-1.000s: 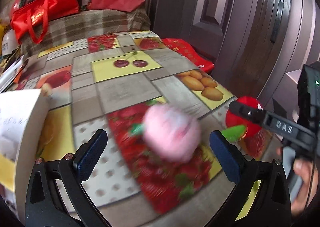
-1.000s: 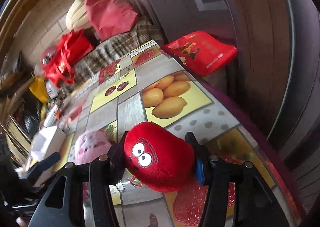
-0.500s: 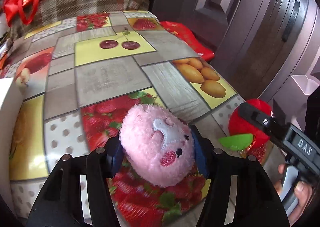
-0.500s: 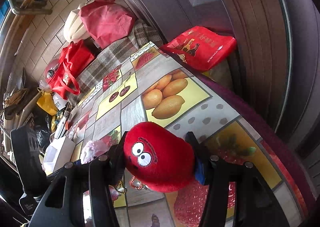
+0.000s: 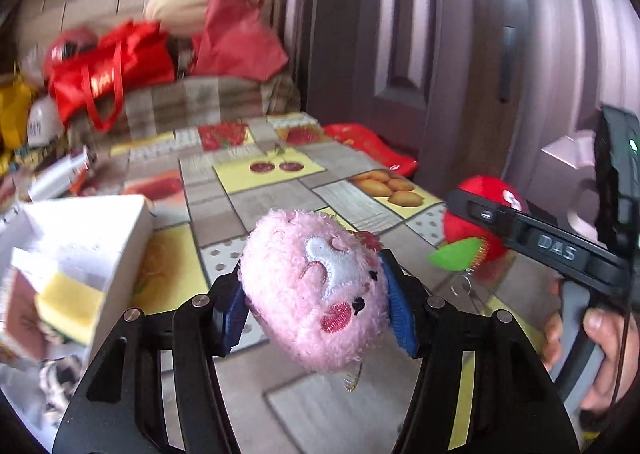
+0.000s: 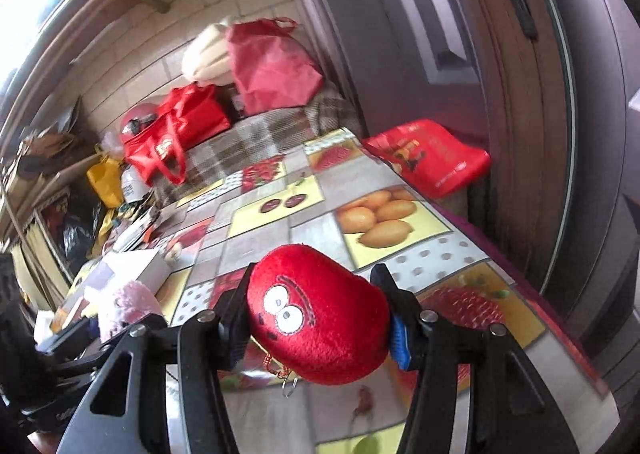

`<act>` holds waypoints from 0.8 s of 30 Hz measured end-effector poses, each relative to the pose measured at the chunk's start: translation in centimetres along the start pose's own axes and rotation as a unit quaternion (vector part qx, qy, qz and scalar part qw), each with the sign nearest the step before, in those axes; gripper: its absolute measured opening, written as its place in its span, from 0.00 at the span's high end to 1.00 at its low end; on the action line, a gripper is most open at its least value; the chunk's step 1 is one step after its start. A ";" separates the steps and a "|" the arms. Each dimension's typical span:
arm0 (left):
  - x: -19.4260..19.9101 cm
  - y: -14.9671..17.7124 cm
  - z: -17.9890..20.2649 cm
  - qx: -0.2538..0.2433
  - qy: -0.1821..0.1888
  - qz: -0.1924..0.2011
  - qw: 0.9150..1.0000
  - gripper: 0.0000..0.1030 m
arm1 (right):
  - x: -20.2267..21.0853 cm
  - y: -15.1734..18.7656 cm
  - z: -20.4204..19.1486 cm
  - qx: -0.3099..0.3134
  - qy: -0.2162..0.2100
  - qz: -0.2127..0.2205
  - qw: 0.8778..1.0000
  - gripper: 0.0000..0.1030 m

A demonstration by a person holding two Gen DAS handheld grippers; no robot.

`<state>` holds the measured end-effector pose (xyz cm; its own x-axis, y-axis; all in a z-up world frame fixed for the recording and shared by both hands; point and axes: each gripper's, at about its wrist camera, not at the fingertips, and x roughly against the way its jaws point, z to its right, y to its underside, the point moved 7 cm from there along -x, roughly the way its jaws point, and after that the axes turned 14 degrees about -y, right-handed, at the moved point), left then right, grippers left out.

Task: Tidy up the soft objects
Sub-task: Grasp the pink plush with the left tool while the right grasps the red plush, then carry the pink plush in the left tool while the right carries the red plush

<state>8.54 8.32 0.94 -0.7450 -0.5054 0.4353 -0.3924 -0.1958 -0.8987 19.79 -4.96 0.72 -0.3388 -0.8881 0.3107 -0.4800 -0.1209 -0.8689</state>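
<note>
We see left claw (image 5: pixel 316 304) clamped on pink plush toy (image 5: pixel 316 290), lifted above table (image 5: pixel 280 193). Right claw (image 6: pixel 320 322) grips red plush toy (image 6: pixel 320 314), also above table, beside white box (image 5: pixel 84 230).

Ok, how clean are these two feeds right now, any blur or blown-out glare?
Left wrist view: pink plush toy sharp, white box and red bags behind it motion-smeared. Right wrist view: red plush toy crisp, background mildly soft, top-left corner blown out white. Both bend heavily at the fisheye edges.
</note>
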 end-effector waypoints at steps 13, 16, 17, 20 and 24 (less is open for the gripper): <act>5.0 1.4 -2.2 -0.004 -0.006 0.044 0.999 0.42 | 0.5 1.8 -6.9 0.071 -0.016 0.022 0.997 0.46; 5.3 1.6 -3.1 0.004 -0.010 0.044 0.999 0.42 | 0.8 1.9 -7.5 0.076 -0.014 0.029 0.997 0.46; 5.5 1.6 -3.4 0.004 -0.011 0.045 0.999 0.42 | 0.7 2.0 -7.5 0.075 -0.014 0.029 0.997 0.46; 6.0 2.0 -4.2 0.005 -0.015 0.047 0.999 0.42 | 0.7 2.0 -7.5 0.074 -0.015 0.029 0.997 0.46; 6.6 2.4 -6.0 0.015 -0.022 0.047 0.999 0.42 | 0.4 2.5 -8.2 0.073 -0.020 0.026 0.997 0.46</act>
<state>-0.61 9.55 1.94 -0.7529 -0.5591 0.3472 -0.3057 -0.1701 -0.9368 11.80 -2.01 1.80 -0.3266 -0.9115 0.2500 -0.3386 -0.1342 -0.9313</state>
